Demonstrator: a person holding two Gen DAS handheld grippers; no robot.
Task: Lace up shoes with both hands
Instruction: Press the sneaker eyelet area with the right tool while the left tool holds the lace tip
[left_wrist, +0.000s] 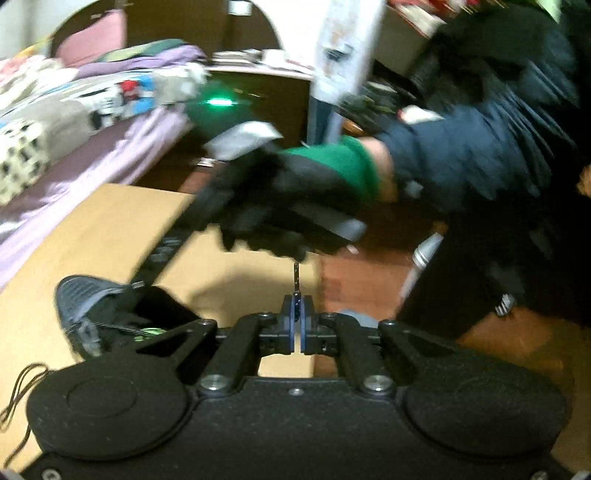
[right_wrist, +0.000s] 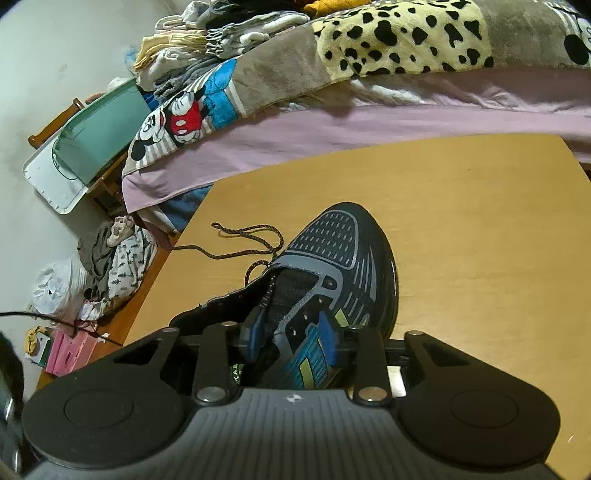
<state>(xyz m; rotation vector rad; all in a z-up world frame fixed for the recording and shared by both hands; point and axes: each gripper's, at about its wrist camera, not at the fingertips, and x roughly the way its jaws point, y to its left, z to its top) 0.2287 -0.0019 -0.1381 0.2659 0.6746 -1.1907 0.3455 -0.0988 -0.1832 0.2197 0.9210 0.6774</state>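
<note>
We see one shoe (right_wrist: 332, 266) on tabletop (right_wrist: 480, 221), nr its left edge; open room to right. Right claw (right_wrist: 293, 334) pinches eyelet flap; left claw (left_wrist: 297, 325) closed on lace tip (left_wrist: 296, 275).

Dark mesh shoe (right_wrist: 332, 266) flat on tabletop, speckled lace (right_wrist: 240, 240) loose beside its toe.
</note>
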